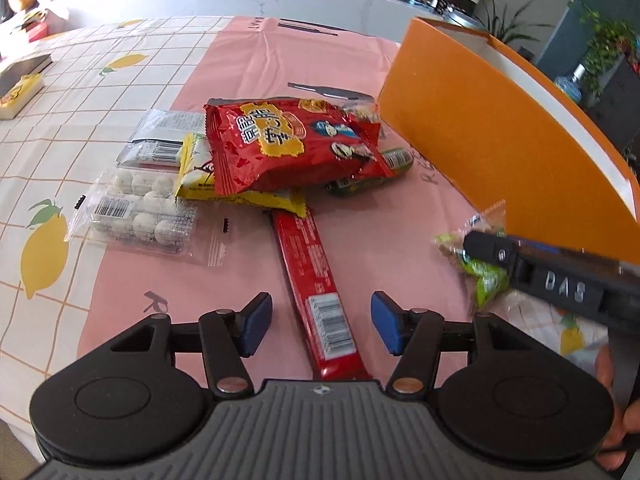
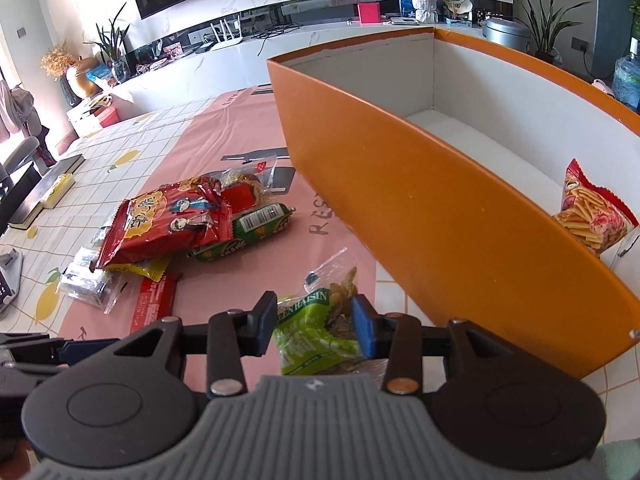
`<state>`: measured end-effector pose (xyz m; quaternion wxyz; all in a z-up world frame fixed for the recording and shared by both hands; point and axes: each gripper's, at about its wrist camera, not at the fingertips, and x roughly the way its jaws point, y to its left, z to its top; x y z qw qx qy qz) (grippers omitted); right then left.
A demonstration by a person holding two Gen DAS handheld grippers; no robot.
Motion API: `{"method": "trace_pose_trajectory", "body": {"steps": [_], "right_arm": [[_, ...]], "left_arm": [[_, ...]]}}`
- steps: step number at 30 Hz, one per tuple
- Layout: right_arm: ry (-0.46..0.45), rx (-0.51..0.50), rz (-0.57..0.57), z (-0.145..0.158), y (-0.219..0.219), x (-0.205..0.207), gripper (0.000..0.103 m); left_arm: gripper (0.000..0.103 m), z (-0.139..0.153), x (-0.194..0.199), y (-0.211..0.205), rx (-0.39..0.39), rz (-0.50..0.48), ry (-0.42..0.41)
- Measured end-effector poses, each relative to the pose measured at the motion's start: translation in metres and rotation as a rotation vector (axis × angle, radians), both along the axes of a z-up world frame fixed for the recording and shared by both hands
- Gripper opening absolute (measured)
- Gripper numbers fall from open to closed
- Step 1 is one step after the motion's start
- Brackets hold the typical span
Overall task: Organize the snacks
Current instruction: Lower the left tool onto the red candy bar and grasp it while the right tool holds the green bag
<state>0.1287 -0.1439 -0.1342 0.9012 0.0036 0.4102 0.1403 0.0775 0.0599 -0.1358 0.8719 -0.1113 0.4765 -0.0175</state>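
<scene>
One fries packet (image 2: 592,216) sits in the orange box (image 2: 440,216), the pile beside it waits, left tongs (image 1: 320,324) spread over the red bar (image 1: 316,280), right tongs (image 2: 314,320) loosely straddling the green raisin bag (image 2: 316,336).

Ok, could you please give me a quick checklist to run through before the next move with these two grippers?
1. Left gripper open: ok, its jaws stand wide.
2. Red bar lined up between those jaws: ok, with a gap to each pad.
3. Bar free to lift: not ok, the yellow packet lies over its far end, under the chip bag.
4. Right gripper firmly holding the raisin bag: cannot tell; the bag fills the gap between the jaws.
5. Room in the box: ok, only a fries bag shows inside.
</scene>
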Motion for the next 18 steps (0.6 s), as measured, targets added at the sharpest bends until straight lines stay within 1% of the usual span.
{"method": "trace_pose_trajectory", "body": {"steps": [1,2,5,6,7,9,10,11,12,15,18], "right_arm": [[-0.009,-0.011,0.000,0.000,0.001,-0.001,0.041],[-0.018,-0.026,-0.001,0.001,0.002,-0.003,0.045],[-0.049,-0.068,0.008,0.002,0.007,-0.007,0.051],[-0.053,-0.086,0.014,0.002,0.009,-0.008,0.051],[-0.053,-0.110,0.023,0.000,0.013,-0.009,0.051],[-0.049,-0.140,0.039,-0.002,0.017,-0.008,0.051],[-0.048,-0.149,0.044,-0.002,0.019,-0.008,0.051],[-0.047,-0.156,0.047,-0.003,0.020,-0.008,0.051],[-0.042,-0.160,0.048,-0.004,0.020,-0.007,0.051],[-0.023,-0.162,0.045,-0.006,0.019,-0.005,0.050],[-0.018,-0.161,0.045,-0.007,0.019,-0.005,0.046]], "left_arm": [[0.067,0.001,0.003,0.000,0.003,0.003,-0.003],[0.067,0.001,0.006,-0.002,0.018,0.006,-0.004],[0.067,-0.001,0.012,-0.006,0.070,0.007,-0.001],[0.063,-0.002,0.013,-0.007,0.076,0.004,0.003],[0.062,-0.002,0.013,-0.008,0.083,0.002,-0.002],[0.049,-0.003,0.013,-0.010,0.094,-0.003,-0.008],[0.046,-0.003,0.014,-0.010,0.097,-0.004,-0.012],[0.036,-0.003,0.014,-0.009,0.096,-0.005,-0.014],[0.033,-0.003,0.014,-0.008,0.093,-0.006,-0.017],[0.032,-0.003,0.014,-0.007,0.086,-0.012,-0.023],[0.030,-0.003,0.012,-0.006,0.087,-0.019,-0.027]]}}
